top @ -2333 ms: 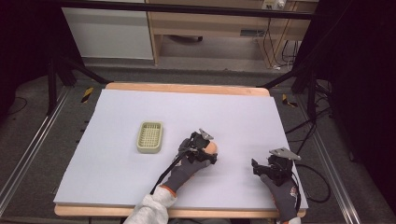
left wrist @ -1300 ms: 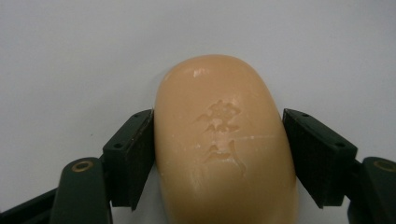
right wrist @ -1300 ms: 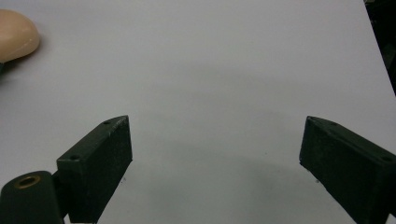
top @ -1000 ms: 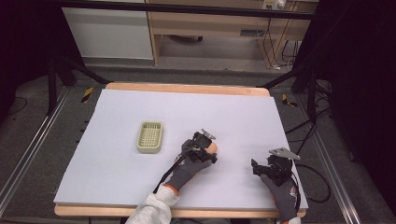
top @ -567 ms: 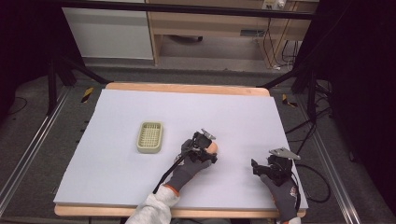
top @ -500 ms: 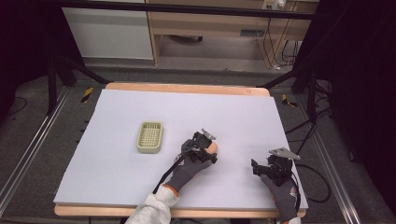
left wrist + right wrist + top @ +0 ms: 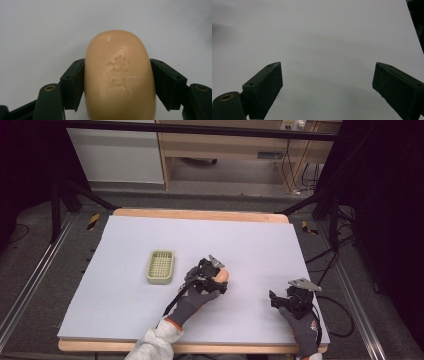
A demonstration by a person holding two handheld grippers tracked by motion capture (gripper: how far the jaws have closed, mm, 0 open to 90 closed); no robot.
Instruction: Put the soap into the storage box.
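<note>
— What do the fingers (image 7: 75, 85) of the left gripper (image 7: 117, 82) hold?

— They press against both sides of a tan bar of soap (image 7: 120, 77), one black pad on each flank, seen from the left gripper view. Raised characters are stamped into the bar's top face, and a thin scratch runs across it. The bar lies over the white tabletop.

— And from above?

— In the high view the left gripper (image 7: 207, 272) sits near the middle of the white table (image 7: 125, 305), slightly toward the person's side, with the soap (image 7: 221, 275) showing as an orange patch at its tip. A grey-gloved left hand (image 7: 196, 297) grips it, a pale sleeve (image 7: 152, 345) trailing off the bottom edge.

— The other gripper?

— The right gripper (image 7: 327, 82) has its jaws spread wide, with bare white tabletop between them, seen from the right gripper view. From above, the right gripper (image 7: 287, 299) rests near the table's right front corner, well apart from the left one, held by a gloved right hand (image 7: 302, 330). A grey three-cornered plate rides on top, and a black cable loops off the table's right side.

— Anything else on the table?

— A pale green slotted soap dish (image 7: 160, 266), rectangular, lies just left of the left gripper, near but not touching it. A wooden rim (image 7: 200, 215) borders the table's far edge.
</note>
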